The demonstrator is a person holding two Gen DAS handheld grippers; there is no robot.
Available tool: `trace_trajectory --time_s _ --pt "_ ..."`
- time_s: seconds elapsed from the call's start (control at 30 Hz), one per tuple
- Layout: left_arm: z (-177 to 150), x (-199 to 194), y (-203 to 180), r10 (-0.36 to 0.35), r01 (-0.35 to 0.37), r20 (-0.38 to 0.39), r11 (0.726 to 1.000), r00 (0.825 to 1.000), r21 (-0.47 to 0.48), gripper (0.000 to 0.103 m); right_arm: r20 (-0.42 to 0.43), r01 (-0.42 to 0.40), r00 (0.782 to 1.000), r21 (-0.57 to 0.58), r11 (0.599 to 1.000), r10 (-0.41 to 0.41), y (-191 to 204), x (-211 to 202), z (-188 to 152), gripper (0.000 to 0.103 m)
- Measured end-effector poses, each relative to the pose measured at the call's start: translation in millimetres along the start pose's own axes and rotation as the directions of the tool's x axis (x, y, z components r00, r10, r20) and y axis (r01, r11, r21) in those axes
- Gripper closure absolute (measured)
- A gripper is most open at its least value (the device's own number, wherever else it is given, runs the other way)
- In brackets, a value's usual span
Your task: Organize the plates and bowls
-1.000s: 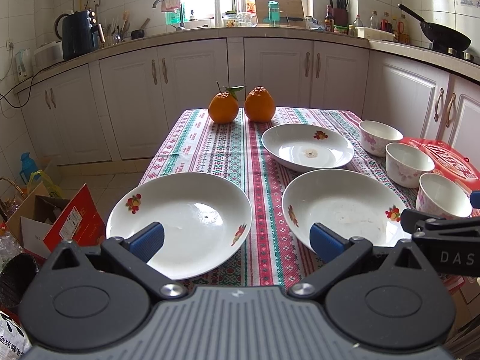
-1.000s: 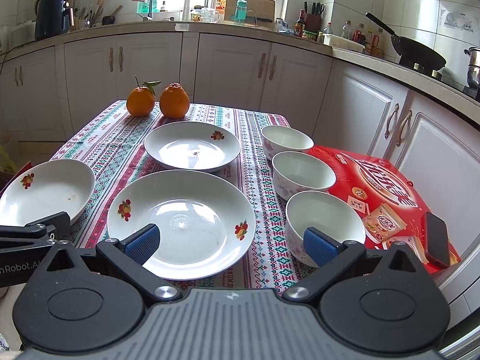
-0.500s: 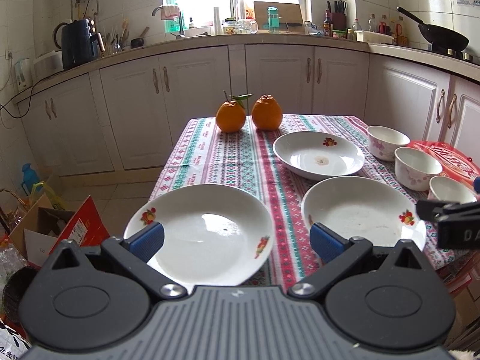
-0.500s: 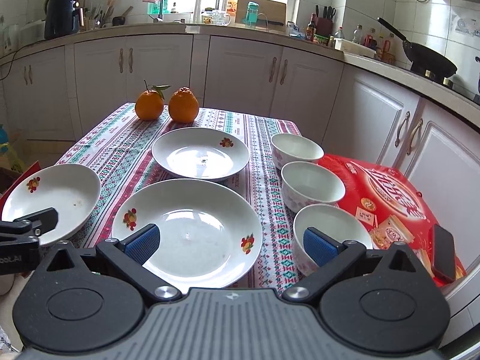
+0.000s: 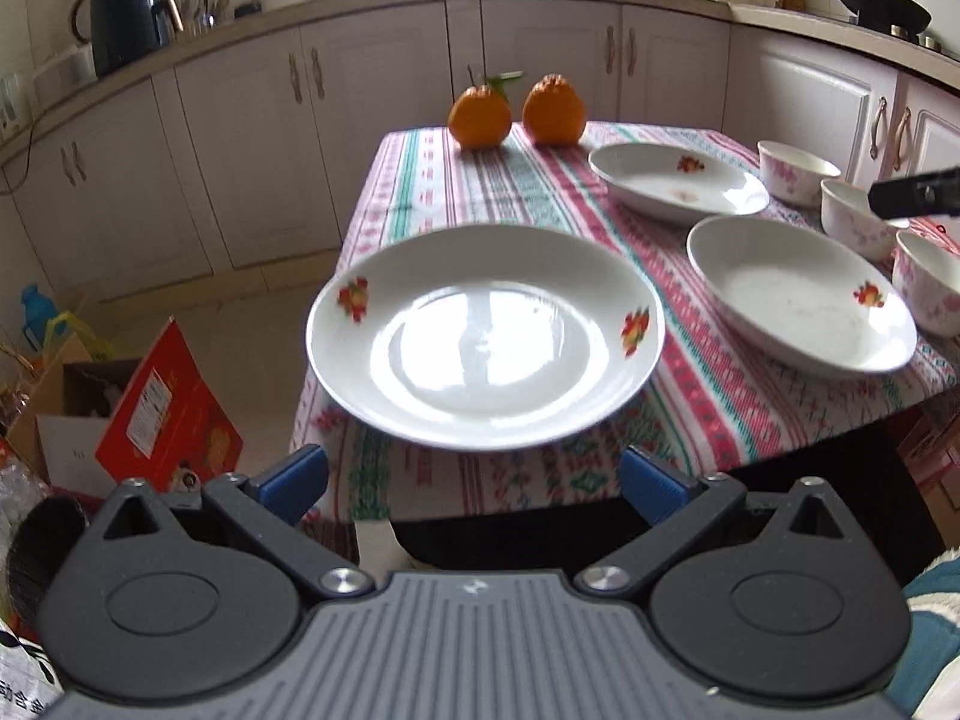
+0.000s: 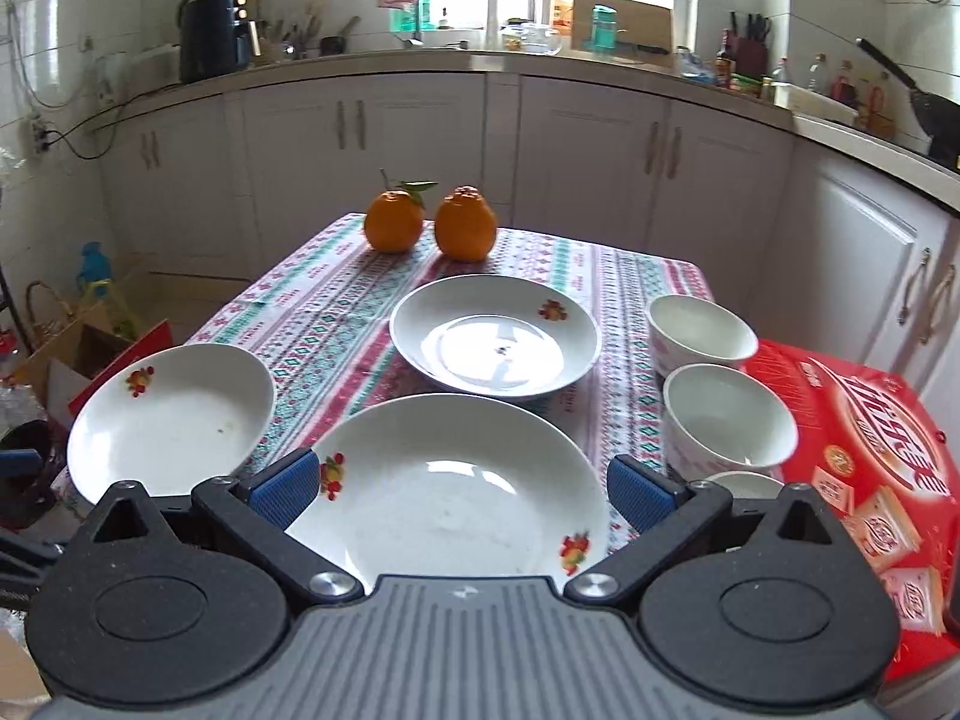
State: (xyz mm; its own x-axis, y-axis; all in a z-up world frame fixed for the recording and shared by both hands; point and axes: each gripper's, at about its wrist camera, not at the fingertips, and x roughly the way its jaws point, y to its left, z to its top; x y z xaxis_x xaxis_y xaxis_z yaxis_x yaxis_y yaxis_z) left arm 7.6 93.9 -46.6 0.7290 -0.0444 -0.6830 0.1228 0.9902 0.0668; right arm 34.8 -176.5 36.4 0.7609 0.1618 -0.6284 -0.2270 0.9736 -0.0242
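Clearly the left gripper (image 5: 471, 477) stands wide open and empty, its blue pads (image 5: 294, 474) set back from the near-left plate (image 5: 485, 336), which lies at the table's front left corner with its rim jutting past the edge of the striped tablecloth (image 5: 480, 192). The right gripper (image 6: 459, 489) is likewise spread open, gripping nothing, with the near-centre plate (image 6: 447, 486) lying between and beyond its pads on the cloth. Behind that sits the far plate (image 6: 495, 333), and to the right three bowls run front to back: the far bowl (image 6: 702, 333), the middle bowl (image 6: 729, 417) and the near bowl (image 6: 744, 483), mostly hidden by the gripper's finger. They stand just beside a red box (image 6: 864, 432). Two oranges (image 6: 429, 228) rest at the table's far end.

The chief risk, as I judge it, is the overhanging plate: a clumsy nudge on its outer rim could tip or slide it off toward the floor, where a cardboard box (image 5: 78, 414) stands. Glazed rims are slick and shallow, so a pinch taken too near the lip may slip. Dragging a plate could bunch the cloth and shift its neighbours. The bowls sit close together, so a finger reaching for one may knock the next against it.
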Motion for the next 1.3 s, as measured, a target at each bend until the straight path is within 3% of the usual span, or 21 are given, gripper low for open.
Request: trace_trajectory --time_s 0.27,0.57,0.93,1.3 --pt "-1 22 12 -0.032 0.032 -0.017 0.999 0.999 0.003 0.001 -0.046 -0.044 0.998 -0.032 0.999 0.043 13 24 14 0.000" --pt "6 38 25 -0.106 0.107 -0.018 0.994 0.994 0.011 0.000 -0.104 -0.178 0.980 -0.063 0.982 0.170 34 59 31 0.000" --pt "7 41 31 -0.156 0.157 -0.020 0.986 0.988 0.058 0.000 -0.184 -0.351 0.929 -0.153 0.924 0.322 70 95 56 0.000" --pt "-1 36 32 -0.171 0.169 0.022 0.982 0.985 0.078 0.000 -0.328 -0.478 0.851 -0.162 0.863 0.410 95 153 70 0.000"
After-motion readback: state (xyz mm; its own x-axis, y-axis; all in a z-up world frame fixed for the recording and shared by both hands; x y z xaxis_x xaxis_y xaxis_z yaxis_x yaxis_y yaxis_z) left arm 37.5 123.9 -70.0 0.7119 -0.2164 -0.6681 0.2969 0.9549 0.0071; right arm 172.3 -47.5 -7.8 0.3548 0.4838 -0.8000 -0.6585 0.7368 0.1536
